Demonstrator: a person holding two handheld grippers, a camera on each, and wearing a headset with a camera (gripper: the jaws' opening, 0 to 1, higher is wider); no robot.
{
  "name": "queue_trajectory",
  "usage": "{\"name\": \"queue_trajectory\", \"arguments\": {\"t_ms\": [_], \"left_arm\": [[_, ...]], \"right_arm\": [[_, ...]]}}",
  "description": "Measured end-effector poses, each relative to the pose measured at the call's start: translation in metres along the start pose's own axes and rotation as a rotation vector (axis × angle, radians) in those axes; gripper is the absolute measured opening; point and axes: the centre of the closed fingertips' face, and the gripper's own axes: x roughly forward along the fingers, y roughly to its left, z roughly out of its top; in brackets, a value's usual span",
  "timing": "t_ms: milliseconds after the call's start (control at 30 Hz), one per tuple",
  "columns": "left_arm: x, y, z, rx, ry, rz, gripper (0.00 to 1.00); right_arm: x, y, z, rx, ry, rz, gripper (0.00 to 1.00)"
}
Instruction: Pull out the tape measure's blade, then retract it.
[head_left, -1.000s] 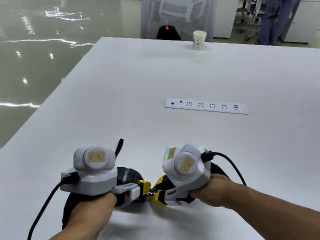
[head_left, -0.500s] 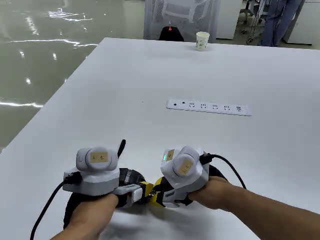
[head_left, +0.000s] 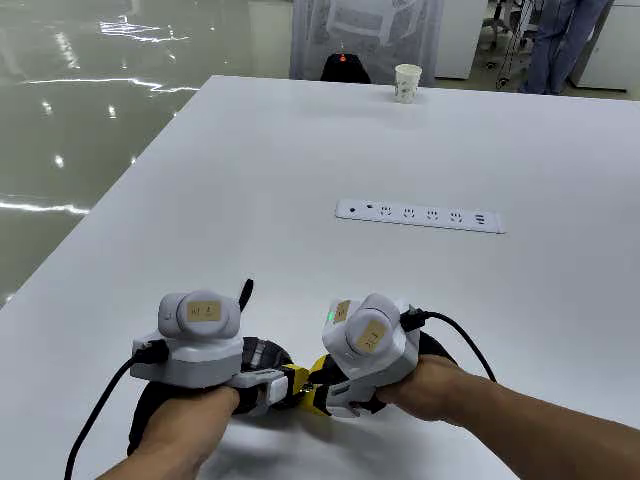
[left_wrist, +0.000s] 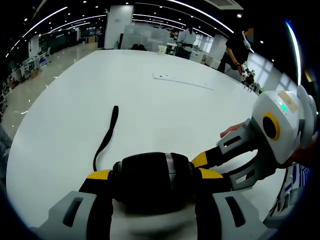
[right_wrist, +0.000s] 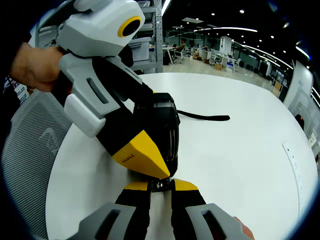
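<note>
A black tape measure (head_left: 262, 356) rests on the white table (head_left: 300, 180) close to the front edge. My left gripper (head_left: 288, 379) is shut on its body, which sits between the yellow-tipped jaws in the left gripper view (left_wrist: 150, 180). Its black wrist strap (left_wrist: 106, 137) trails across the table behind it. My right gripper (head_left: 318, 386) meets it from the right. In the right gripper view, the jaws of my right gripper (right_wrist: 161, 186) are shut on the small metal blade hook (right_wrist: 161, 185) at the mouth of the case (right_wrist: 162, 127). No length of blade shows.
A white power strip (head_left: 418, 214) lies mid-table beyond the grippers. A paper cup (head_left: 405, 82) stands at the far edge, with a mesh chair (head_left: 360, 30) behind it. The table's left edge drops to a glossy floor. People stand in the far background.
</note>
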Motion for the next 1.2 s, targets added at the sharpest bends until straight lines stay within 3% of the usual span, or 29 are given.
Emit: {"name": "queue_trajectory", "arguments": {"t_ms": [533, 967, 1200], "left_arm": [[0.001, -0.002, 0.001, 0.012, 0.011, 0.001, 0.63], [-0.006, -0.004, 0.005, 0.033, 0.002, -0.014, 0.66], [-0.012, -0.005, 0.002, 0.059, 0.005, -0.027, 0.69]], "right_arm": [[-0.008, -0.001, -0.003, 0.015, 0.002, -0.004, 0.14], [-0.027, -0.002, -0.009, 0.040, -0.016, -0.036, 0.19], [-0.040, 0.000, -0.015, 0.060, -0.026, -0.059, 0.22]]}}
